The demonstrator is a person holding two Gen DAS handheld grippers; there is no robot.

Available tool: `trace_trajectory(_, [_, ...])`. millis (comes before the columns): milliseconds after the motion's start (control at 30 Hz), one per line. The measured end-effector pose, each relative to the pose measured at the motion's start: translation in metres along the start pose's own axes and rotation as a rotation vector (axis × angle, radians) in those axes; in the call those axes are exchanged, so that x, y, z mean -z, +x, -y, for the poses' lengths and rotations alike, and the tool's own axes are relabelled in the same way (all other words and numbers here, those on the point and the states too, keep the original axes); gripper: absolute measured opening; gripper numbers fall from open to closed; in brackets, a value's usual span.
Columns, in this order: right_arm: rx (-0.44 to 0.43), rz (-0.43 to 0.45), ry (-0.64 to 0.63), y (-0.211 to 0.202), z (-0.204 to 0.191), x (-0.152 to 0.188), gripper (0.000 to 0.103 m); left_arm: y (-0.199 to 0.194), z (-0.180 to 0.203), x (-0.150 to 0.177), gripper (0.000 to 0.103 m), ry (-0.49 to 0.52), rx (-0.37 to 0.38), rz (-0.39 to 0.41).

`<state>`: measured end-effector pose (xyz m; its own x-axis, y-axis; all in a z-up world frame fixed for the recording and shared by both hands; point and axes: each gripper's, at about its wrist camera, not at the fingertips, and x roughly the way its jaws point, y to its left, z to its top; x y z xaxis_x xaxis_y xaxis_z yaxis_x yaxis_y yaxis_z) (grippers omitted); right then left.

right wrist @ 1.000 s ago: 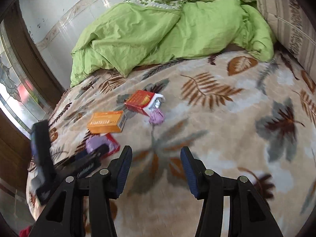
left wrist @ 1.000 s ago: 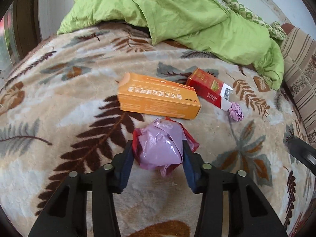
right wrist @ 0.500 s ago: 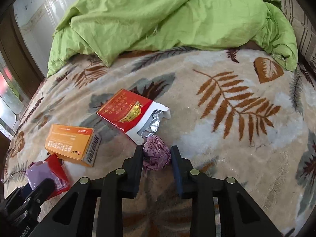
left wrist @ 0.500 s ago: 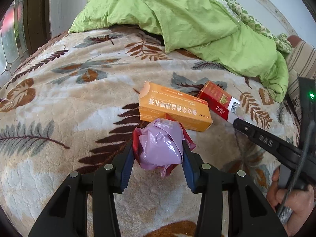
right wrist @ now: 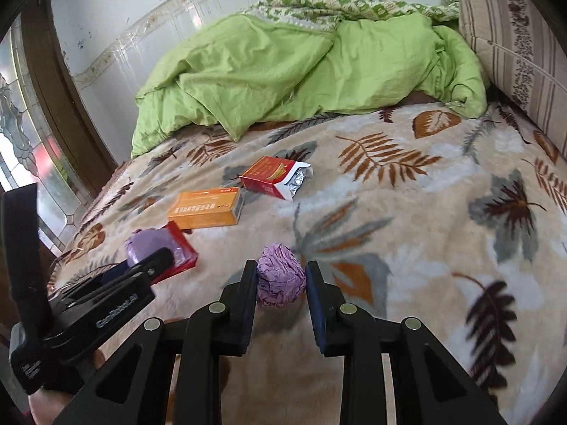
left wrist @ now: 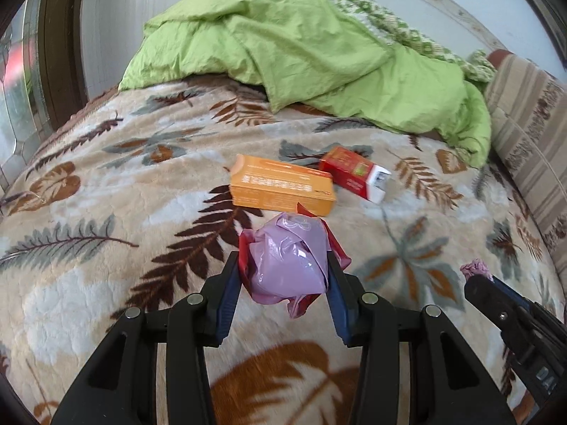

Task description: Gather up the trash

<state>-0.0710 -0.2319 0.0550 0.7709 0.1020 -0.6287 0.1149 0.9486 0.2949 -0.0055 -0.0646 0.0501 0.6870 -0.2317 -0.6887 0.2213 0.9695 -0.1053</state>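
Observation:
My left gripper (left wrist: pixel 283 272) is shut on a crumpled lilac plastic bag with a red wrapper (left wrist: pixel 288 258), held just above the leaf-patterned blanket. My right gripper (right wrist: pixel 281 278) is shut on a small purple paper ball (right wrist: pixel 280 273), also lifted off the bed. An orange carton (left wrist: pixel 281 191) (right wrist: pixel 206 209) and an opened red cigarette pack (left wrist: pixel 354 173) (right wrist: pixel 274 177) lie on the blanket farther back. In the right wrist view the left gripper (right wrist: pixel 156 258) with its bag (right wrist: pixel 152 244) shows at the left. The paper ball (left wrist: pixel 476 269) peeks above the right gripper at the left wrist view's right edge.
A rumpled green quilt (left wrist: pixel 312 49) (right wrist: pixel 301 67) is heaped at the back of the bed against the wall. A striped cushion (left wrist: pixel 531 134) (right wrist: pixel 514 46) stands on the right. A wooden window frame (right wrist: pixel 63 95) runs along the left.
My right gripper reached the purple paper ball, shut on it and pulled it back toward the near side. My left gripper rose and drew back with the lilac bag.

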Motion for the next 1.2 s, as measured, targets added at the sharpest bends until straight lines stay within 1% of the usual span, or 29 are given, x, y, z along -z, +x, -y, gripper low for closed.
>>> trace_trajectory(67, [-0.013,0.027,0.015,-0.017,-0.002,0.007,0.029,-0.012,0.006,0.004,0.044,0.016,-0.006,0.019])
trace_trajectory(200, [-0.019,0.048,0.017,-0.037,-0.005,0.018,0.029,-0.038,0.011,0.017,0.044,0.046,-0.005,0.04])
trace_trajectory(433, [-0.038,0.071,0.001,-0.07,-0.009,0.041,0.028,-0.079,0.009,0.052,0.044,0.102,-0.009,0.041])
trace_trajectory(633, [-0.051,0.075,-0.02,-0.093,-0.01,0.061,0.028,-0.107,0.004,0.078,0.044,0.121,-0.015,0.05])
trace_trajectory(767, [-0.06,0.068,-0.007,-0.102,-0.005,0.071,0.028,-0.112,0.011,0.085,0.044,0.147,-0.032,0.071])
trace_trajectory(1200, [-0.054,0.065,0.002,-0.1,-0.003,0.072,0.028,-0.105,0.014,0.086,0.044,0.168,-0.06,0.082])
